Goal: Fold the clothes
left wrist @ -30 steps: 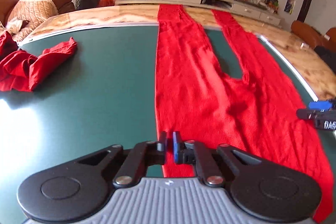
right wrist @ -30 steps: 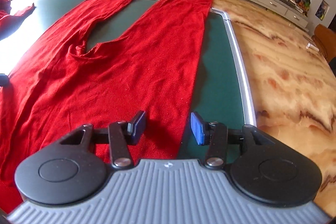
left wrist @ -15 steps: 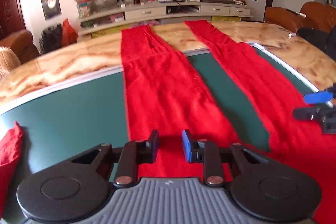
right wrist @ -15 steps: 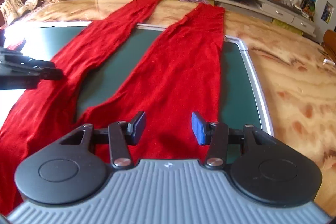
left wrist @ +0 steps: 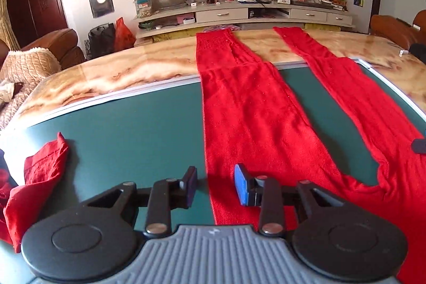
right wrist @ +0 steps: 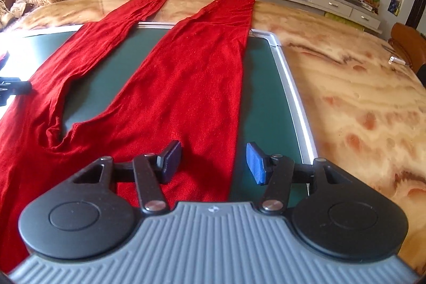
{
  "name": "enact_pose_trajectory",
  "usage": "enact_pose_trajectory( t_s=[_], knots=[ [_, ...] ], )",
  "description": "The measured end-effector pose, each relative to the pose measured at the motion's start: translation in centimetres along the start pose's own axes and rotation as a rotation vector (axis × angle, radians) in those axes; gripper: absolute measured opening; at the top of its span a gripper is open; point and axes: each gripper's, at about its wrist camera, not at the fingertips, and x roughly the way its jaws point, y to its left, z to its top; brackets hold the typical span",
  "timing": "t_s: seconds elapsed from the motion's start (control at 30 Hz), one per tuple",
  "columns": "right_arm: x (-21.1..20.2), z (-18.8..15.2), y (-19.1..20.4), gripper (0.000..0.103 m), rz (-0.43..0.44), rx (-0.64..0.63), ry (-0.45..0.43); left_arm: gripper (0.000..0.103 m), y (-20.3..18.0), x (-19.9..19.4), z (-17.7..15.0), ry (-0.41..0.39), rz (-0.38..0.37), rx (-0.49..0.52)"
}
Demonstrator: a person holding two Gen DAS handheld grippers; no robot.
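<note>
A pair of red trousers [left wrist: 253, 124] lies flat on the green mat [left wrist: 127, 132], legs spread apart and reaching over the far marble edge. My left gripper [left wrist: 215, 186] is open and empty, straddling the outer edge of the left leg. In the right wrist view the trousers [right wrist: 186, 87] lie ahead, and my right gripper [right wrist: 213, 161] is open and empty over the outer edge of the right leg. The left gripper's tip [right wrist: 16, 89] shows at the left border there.
A crumpled red garment [left wrist: 34, 182] lies on the mat at the left. The marble table top [right wrist: 359, 103] rings the mat, with a small white object [right wrist: 396, 61] near its right edge. A sofa [left wrist: 34, 57], a TV cabinet [left wrist: 239, 15] and chairs stand beyond.
My left gripper has opened and swung left from the waist to the left leg's outer edge. My right gripper stayed open and moved a little forward along the right leg.
</note>
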Motion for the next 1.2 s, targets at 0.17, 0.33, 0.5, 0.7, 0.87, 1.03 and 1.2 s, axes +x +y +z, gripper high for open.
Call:
enact_pose_trajectory(
  t_s=[0.17,0.33,0.5,0.7,0.87,1.03,1.2],
  knots=[
    [-2.3,-1.0,0.7,0.062,0.086,0.030,-0.125,0.060,3.4,2.7,5.4,-0.055,-0.082,-0.059],
    [-2.7,-2.3,2.8,0.062,0.220,0.065,-0.197,0.059,6.8,12.3,15.4,-0.039,-0.106,-0.135],
    [-3.1,-2.7,3.2,0.062,0.237,0.080,-0.240,0.057,6.9,21.5,22.5,-0.006,-0.073,-0.175],
    [-2.6,-2.8,1.3,0.062,0.272,0.205,-0.215,0.046,5.8,28.5,27.4,0.017,-0.019,-0.188],
    [-2.2,-3.2,0.0,0.062,0.299,0.270,-0.189,0.035,4.3,31.9,28.4,0.068,0.033,-0.133],
    [-1.8,-3.7,-0.5,0.062,0.320,0.308,-0.183,0.034,3.9,34.0,28.8,0.070,0.070,-0.132],
    [-1.6,-3.7,-0.3,0.062,0.328,0.300,-0.175,0.040,5.1,34.4,29.1,0.055,0.090,-0.185]
  ],
)
